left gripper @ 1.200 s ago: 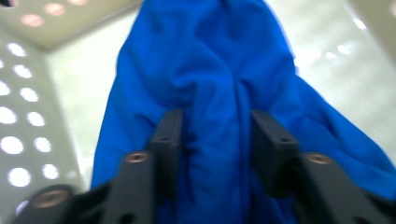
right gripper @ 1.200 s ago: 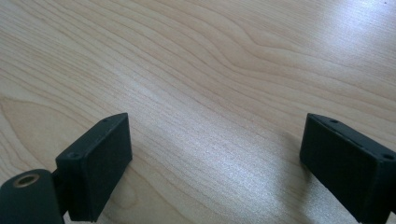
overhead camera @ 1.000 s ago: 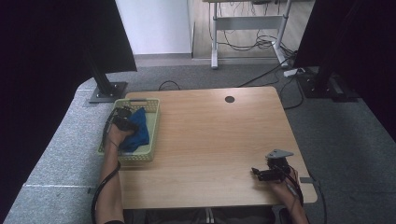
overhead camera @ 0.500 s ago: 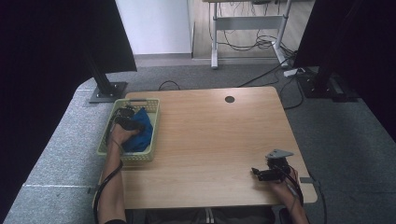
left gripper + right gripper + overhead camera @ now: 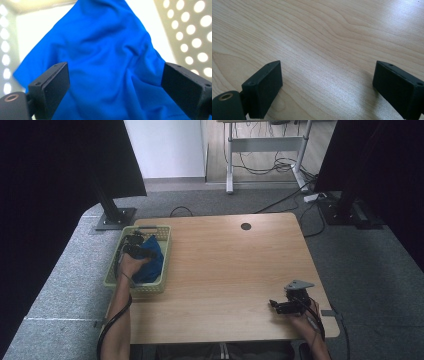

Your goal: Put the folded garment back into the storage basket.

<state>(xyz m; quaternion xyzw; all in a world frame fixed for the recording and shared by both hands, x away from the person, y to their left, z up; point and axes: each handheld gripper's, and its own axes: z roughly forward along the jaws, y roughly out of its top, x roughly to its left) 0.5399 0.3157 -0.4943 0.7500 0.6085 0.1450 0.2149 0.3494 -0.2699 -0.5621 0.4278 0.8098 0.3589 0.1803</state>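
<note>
Now that our left gripper (image 5: 113, 82) has just been opening, its jaws wide and clear of the blue cloth (image 5: 105, 62), we judge the drop done: the cloth lies in the basket (image 5: 112, 275); our right gripper (image 5: 327, 85) gapes empty over the bench (image 5: 235, 270).

Blue cloth (image 5: 150, 260) heaped in the pale green basket (image 5: 163, 251)

The cloth is a plain, vivid blue fabric, soft and crumpled, with folds and shallow creases running across it (image 5: 105, 65). It lies loose inside the basket, bunched into a mound that rises toward the basket's far end and spreads wider toward its near end. It covers much of the basket's floor, and its edges sit close against the perforated side walls. The basket itself is a rectangular, hole-patterned plastic tray with a handle slot in its far wall.
</note>
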